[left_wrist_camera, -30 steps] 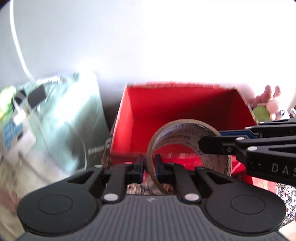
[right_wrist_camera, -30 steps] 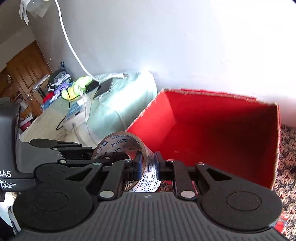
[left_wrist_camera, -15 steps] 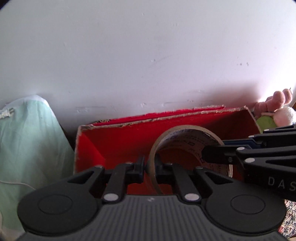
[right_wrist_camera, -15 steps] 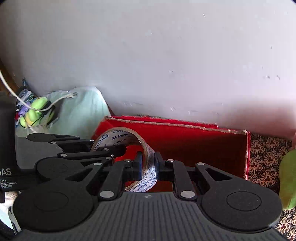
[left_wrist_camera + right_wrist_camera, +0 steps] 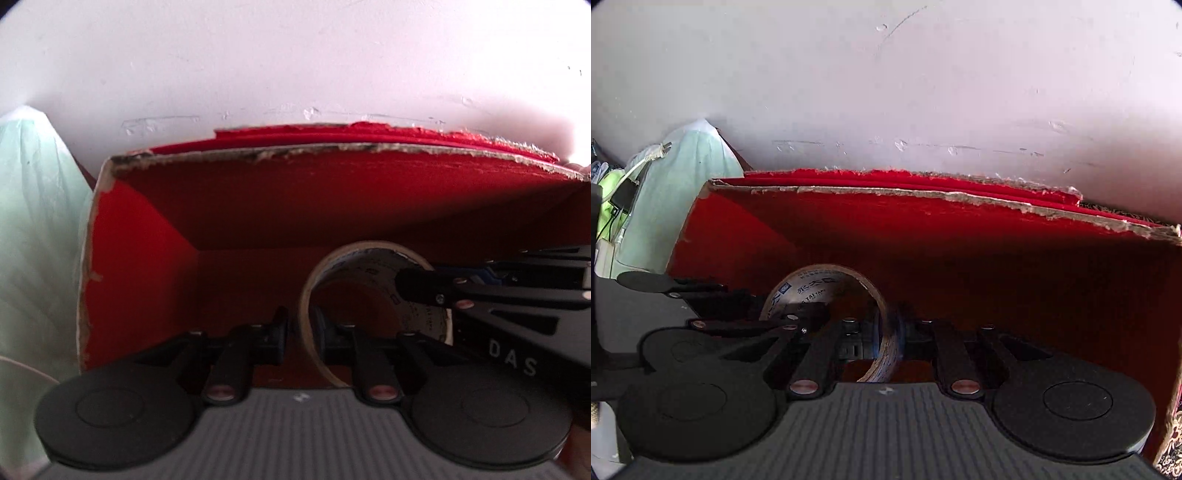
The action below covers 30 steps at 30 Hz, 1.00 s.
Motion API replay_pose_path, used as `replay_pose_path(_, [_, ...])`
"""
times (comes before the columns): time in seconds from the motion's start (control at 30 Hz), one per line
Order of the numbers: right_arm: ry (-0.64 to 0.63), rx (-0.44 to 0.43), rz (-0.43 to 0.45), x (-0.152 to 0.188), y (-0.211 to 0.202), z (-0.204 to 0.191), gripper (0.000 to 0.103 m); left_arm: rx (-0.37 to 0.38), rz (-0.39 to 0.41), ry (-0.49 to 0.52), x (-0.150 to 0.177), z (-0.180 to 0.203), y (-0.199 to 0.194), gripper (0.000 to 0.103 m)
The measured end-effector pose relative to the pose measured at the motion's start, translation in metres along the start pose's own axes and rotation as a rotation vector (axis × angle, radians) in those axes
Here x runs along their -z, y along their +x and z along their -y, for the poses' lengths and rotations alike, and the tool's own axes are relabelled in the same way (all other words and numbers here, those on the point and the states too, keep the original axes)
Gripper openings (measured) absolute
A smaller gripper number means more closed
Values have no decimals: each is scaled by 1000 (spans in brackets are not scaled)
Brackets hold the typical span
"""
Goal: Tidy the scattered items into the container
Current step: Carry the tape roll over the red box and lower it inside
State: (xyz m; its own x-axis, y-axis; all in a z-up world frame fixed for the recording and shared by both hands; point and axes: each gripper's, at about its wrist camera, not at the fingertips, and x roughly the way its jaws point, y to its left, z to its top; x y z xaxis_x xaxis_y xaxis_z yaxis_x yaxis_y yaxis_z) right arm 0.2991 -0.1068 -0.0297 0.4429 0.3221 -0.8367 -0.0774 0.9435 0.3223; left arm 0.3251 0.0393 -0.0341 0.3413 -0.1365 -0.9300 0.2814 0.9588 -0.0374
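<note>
2 grippers now hold the tape roll (image 5: 373,291) down inside the red box (image 5: 140,280), no longer above its rim; left gripper (image 5: 301,328) is opening around the tape wall, right gripper (image 5: 888,334) stays clenched on it, release underway.

Tape roll (image 5: 373,291) inside box (image 5: 140,258)

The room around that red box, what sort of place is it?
Probably a lived-in room at home. The worn red cardboard box sits against a scuffed white wall, a pale green cloth bundle beside it with a white plug and cable draped over.
</note>
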Motion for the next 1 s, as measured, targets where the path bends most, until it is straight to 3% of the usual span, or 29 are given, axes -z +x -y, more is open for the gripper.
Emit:
replay_pose_path(0.03, [3,13,-1,-1,4,1,11,4,10,-2,0,-1,-1,37])
replay_pose_path(0.1, [19,33,3,-4,12,3,11,12,42,-5,5,-5,-9,42])
replay_pose_path(0.27, [59,-17,23,-8,20,4,17,72,57,47,19,1,-21,33])
replay_pose_path(0.3, [72,-36,21,-9,22,3,22,55,60,60,21,7,-22,33])
replay_pose_path(0.37, [109,-73,18,-11,24,5,41,46,62,66,23,9,-23,33])
replay_pose_path(0.4, [124,-95,13,-11,24,7,43,49,56,53,23,6,-24,32])
replay_pose_path(0.47, [152,-129,4,-11,21,13,42,59,59,38,26,1,-30,25])
replay_pose_path(0.6, [167,-135,48,-6,-9,25,41,52,111,35,37,-7,-53,24])
replay_pose_path(0.7, [146,-106,76,-3,-28,32,39,103,133,66,44,-1,-67,24])
replay_pose_path(0.83, [80,5,13,0,-24,32,37,151,94,121,48,17,-57,24])
replay_pose_path(1.0, [59,20,-59,5,-7,29,37,148,73,116,44,37,-42,22])
